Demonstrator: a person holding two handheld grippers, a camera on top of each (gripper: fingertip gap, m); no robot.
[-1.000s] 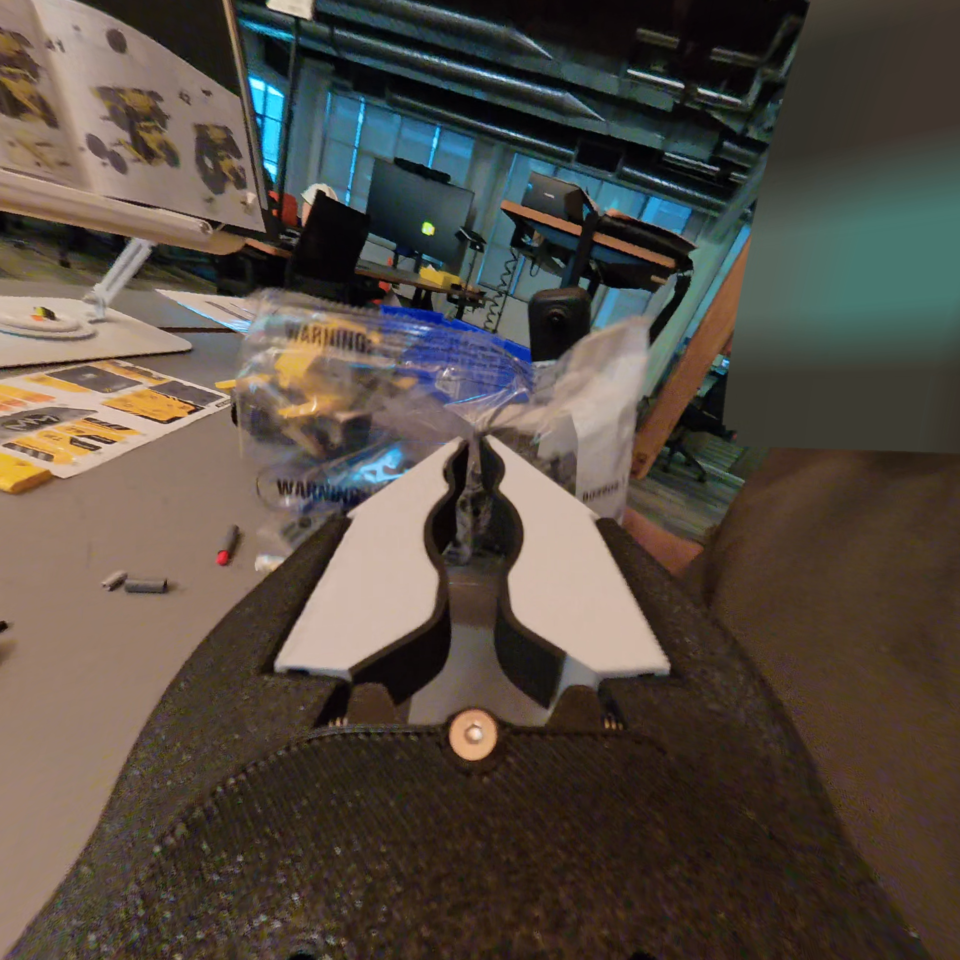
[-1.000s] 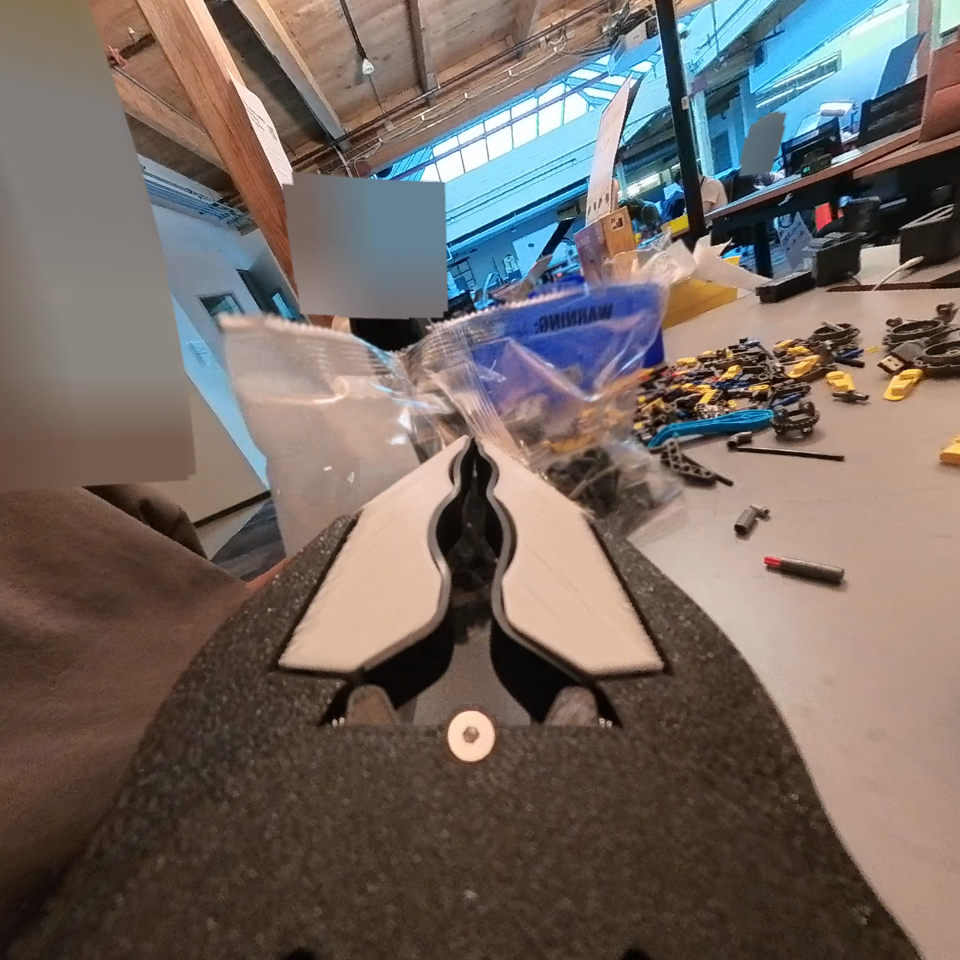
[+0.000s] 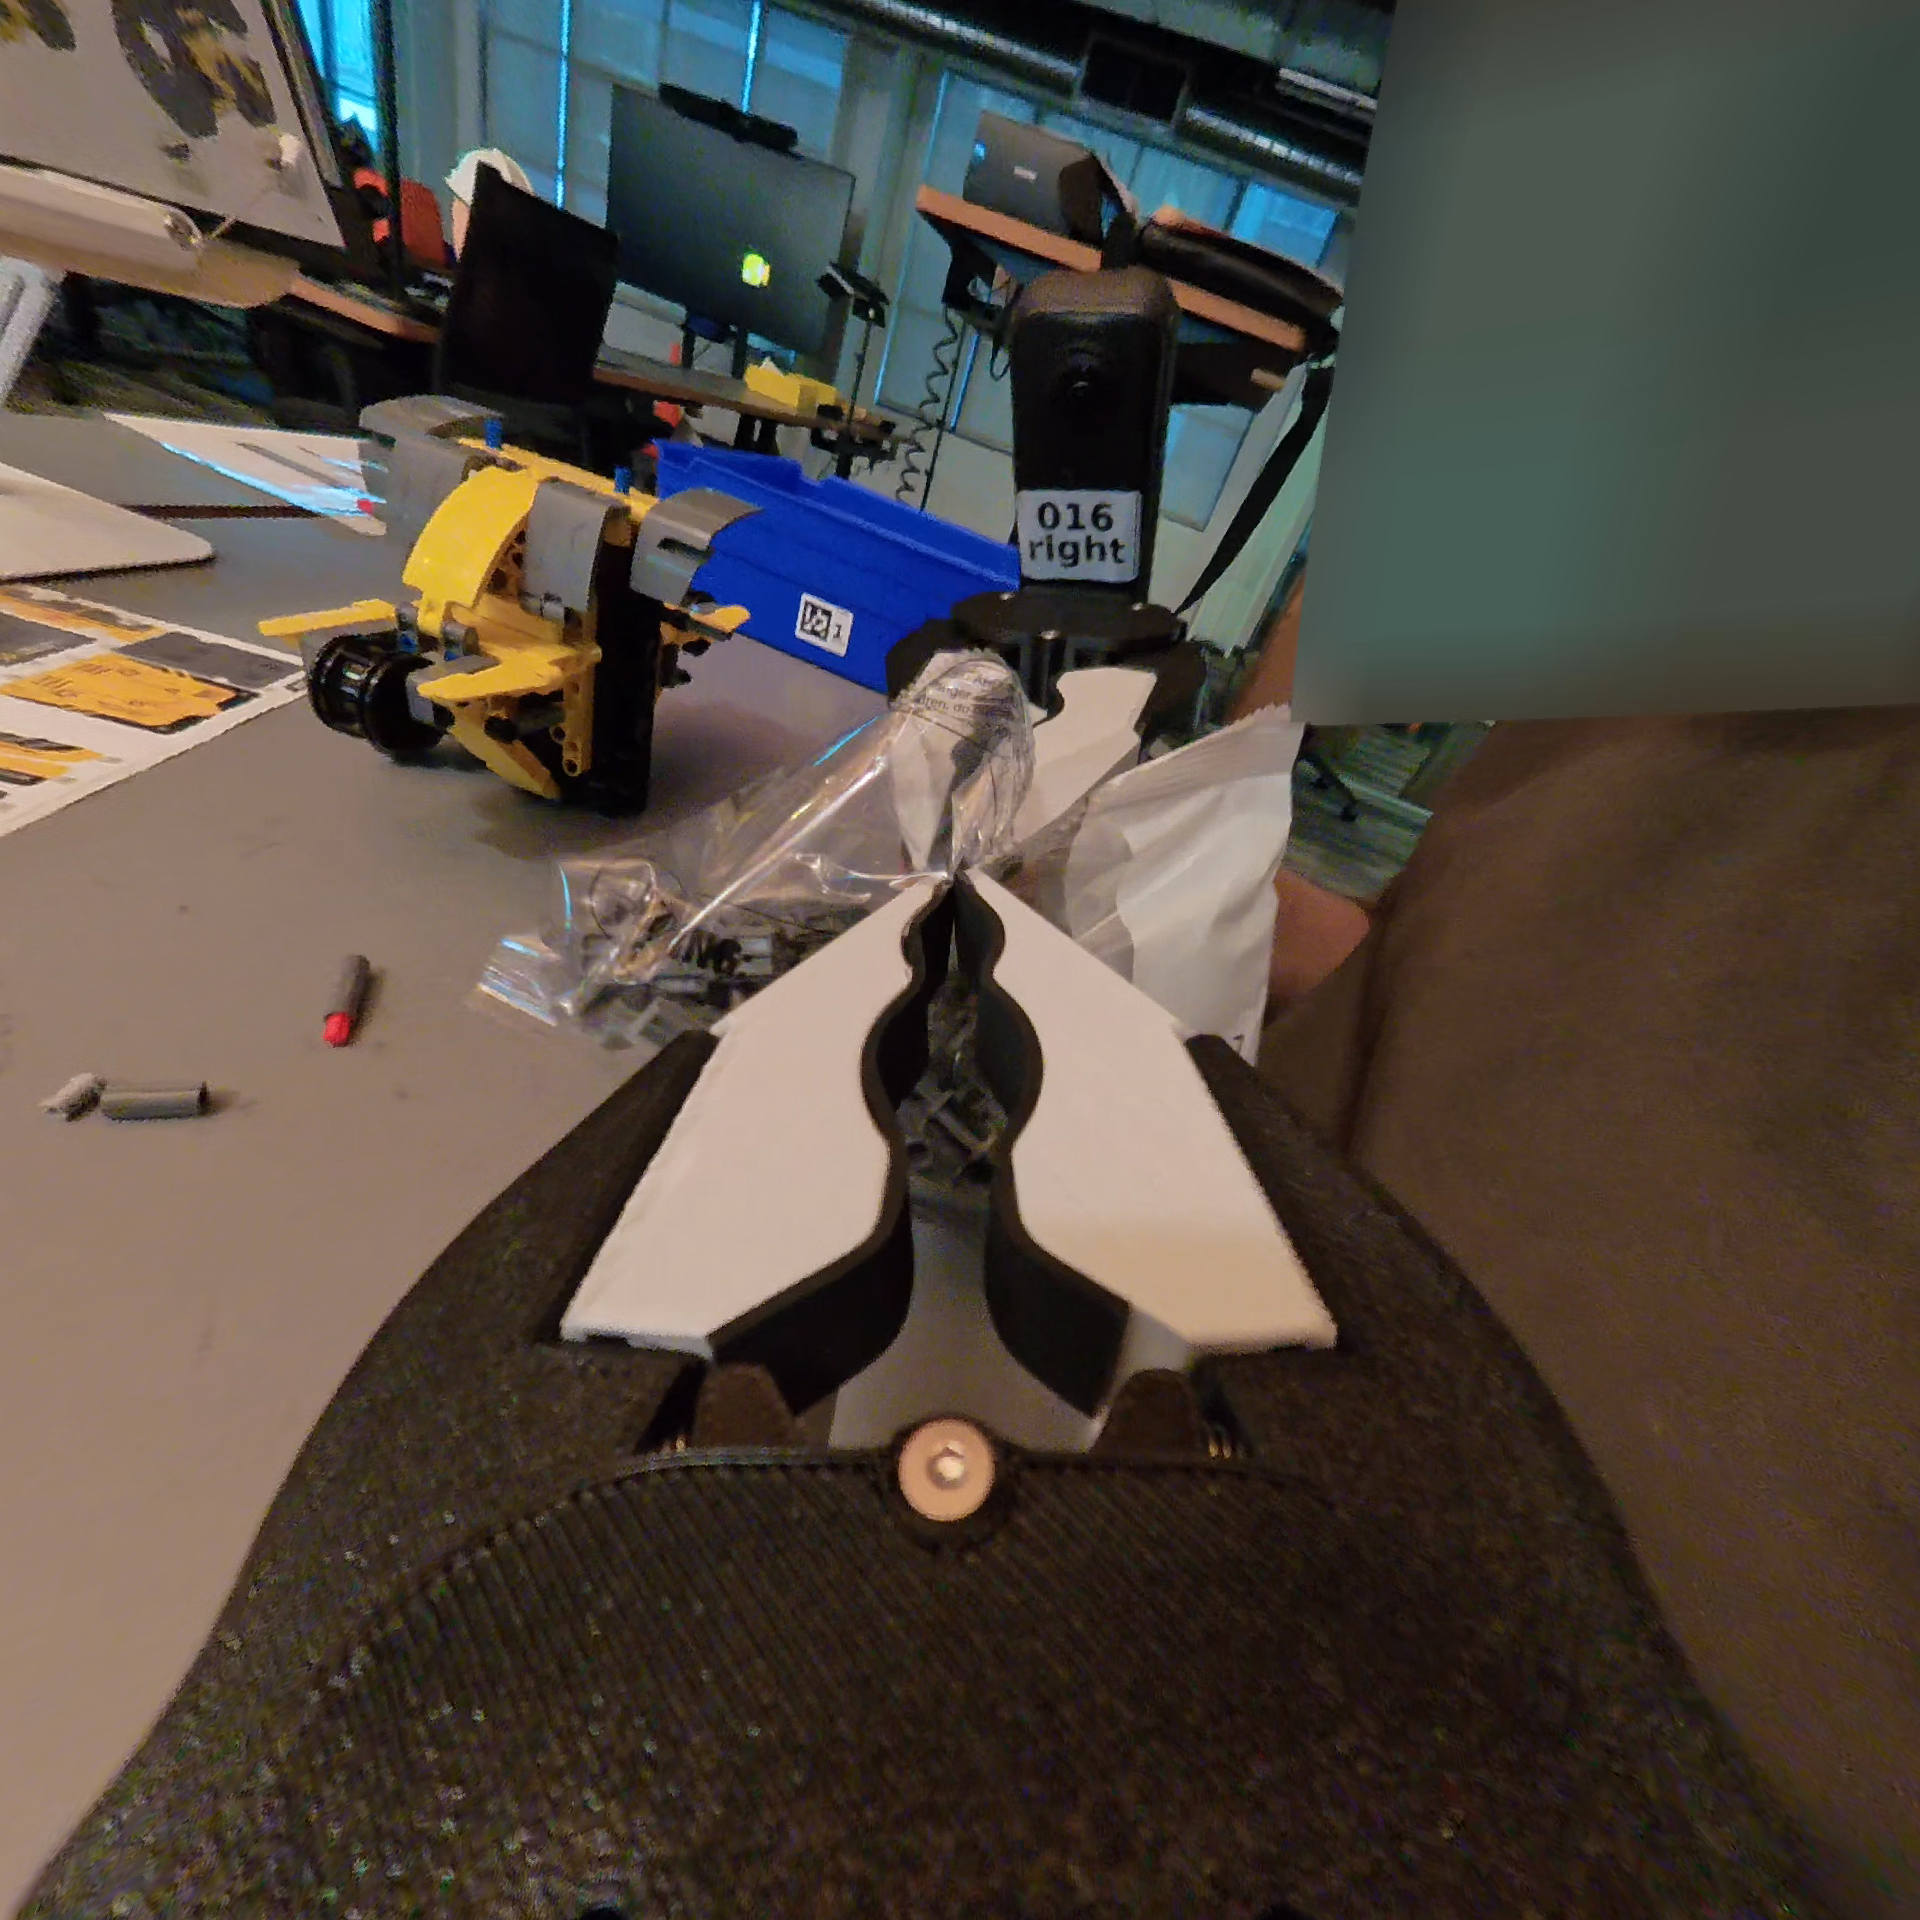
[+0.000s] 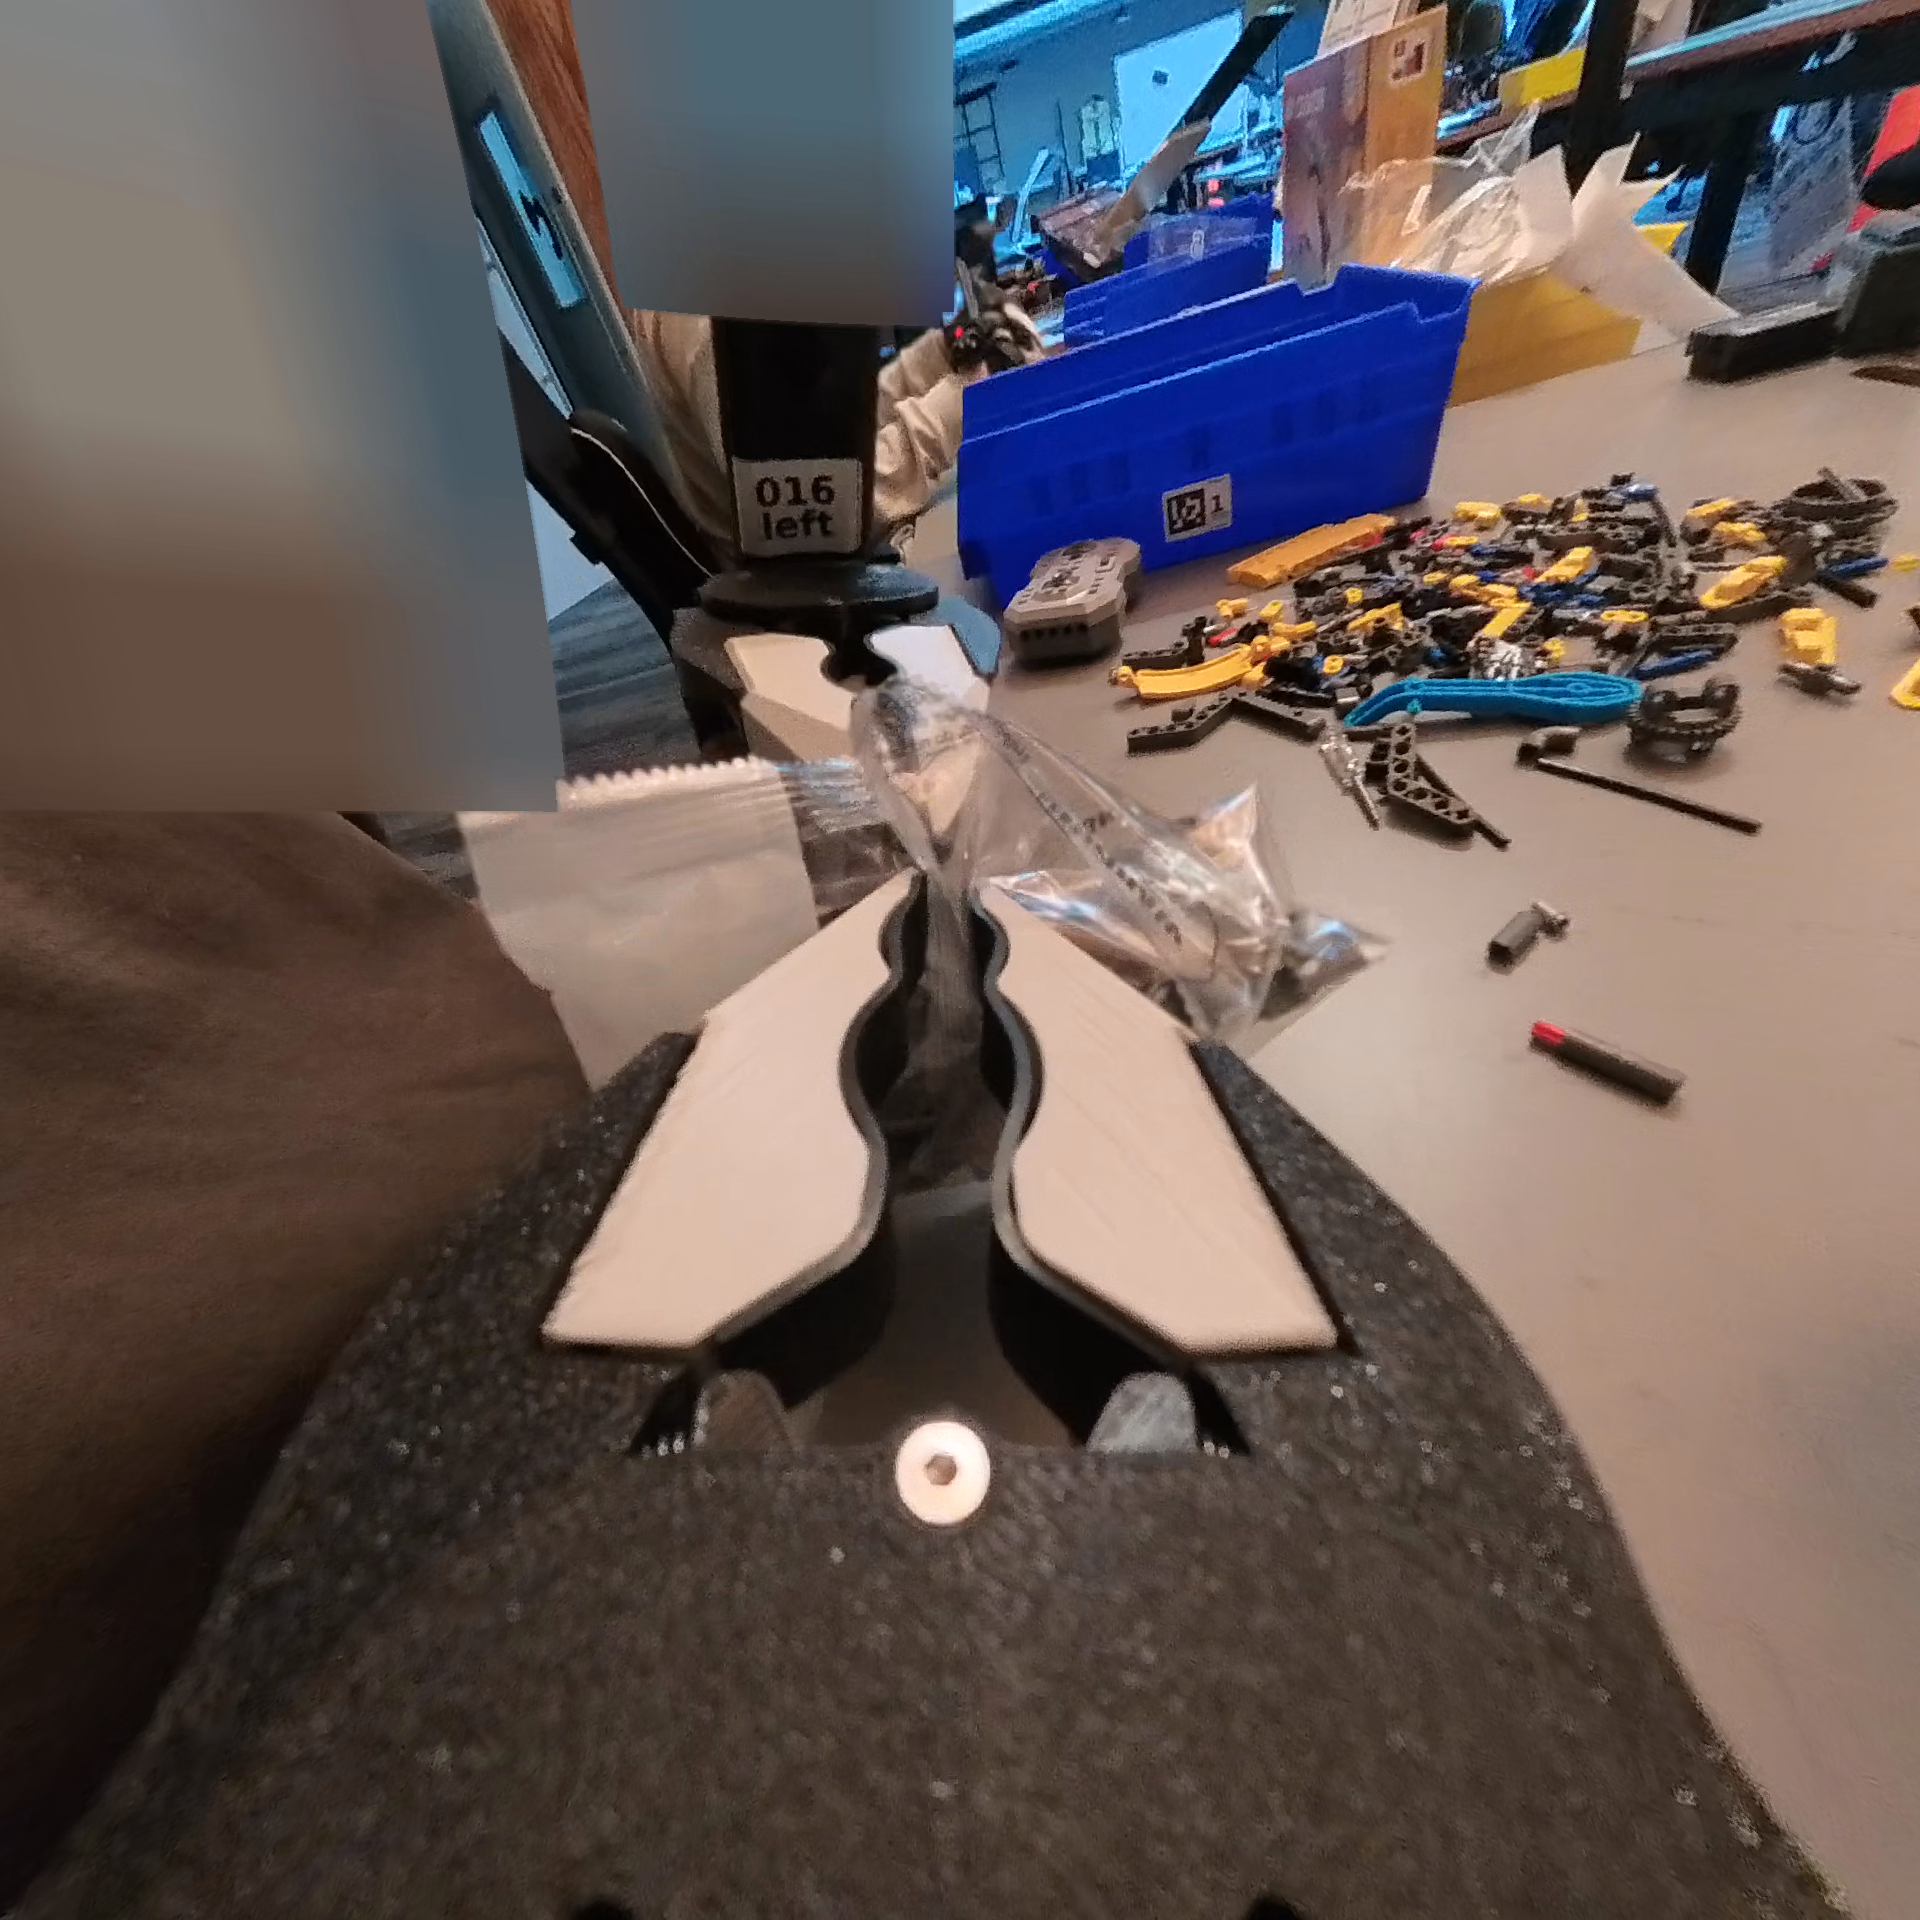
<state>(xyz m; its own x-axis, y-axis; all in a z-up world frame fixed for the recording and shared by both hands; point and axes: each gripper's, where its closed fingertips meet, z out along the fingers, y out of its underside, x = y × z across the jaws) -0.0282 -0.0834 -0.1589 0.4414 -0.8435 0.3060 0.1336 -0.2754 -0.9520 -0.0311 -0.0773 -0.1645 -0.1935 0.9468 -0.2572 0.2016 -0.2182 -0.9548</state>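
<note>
A clear plastic bag (image 3: 790,862) with small grey and black parts in it is stretched between both grippers, its lower part resting on the grey table (image 3: 260,1195). My left gripper (image 3: 951,883) is shut on one edge of the bag. The right gripper (image 3: 1039,691) shows farther off, pinching the bag's other edge. In the right wrist view my right gripper (image 4: 945,883) is shut on the bag (image 4: 1091,862), and the left gripper (image 4: 862,665) holds it beyond. A white flap of bag (image 4: 644,883) hangs toward the person's sleeve.
A yellow and grey brick vehicle (image 3: 509,634) stands past the bag by a blue bin (image 3: 831,561). Instruction sheets (image 3: 104,675) lie at the left. A red-tipped pin (image 3: 348,997) and grey pins (image 3: 135,1099) lie loose. A pile of loose parts (image 4: 1558,613) spreads right of the bin (image 4: 1205,436). Left and right tips are no more than a few centimetres apart.
The bag has come down from in front of both cameras to the table. The grippers have drawn apart, stretching it between them. Both have stayed shut on it.
</note>
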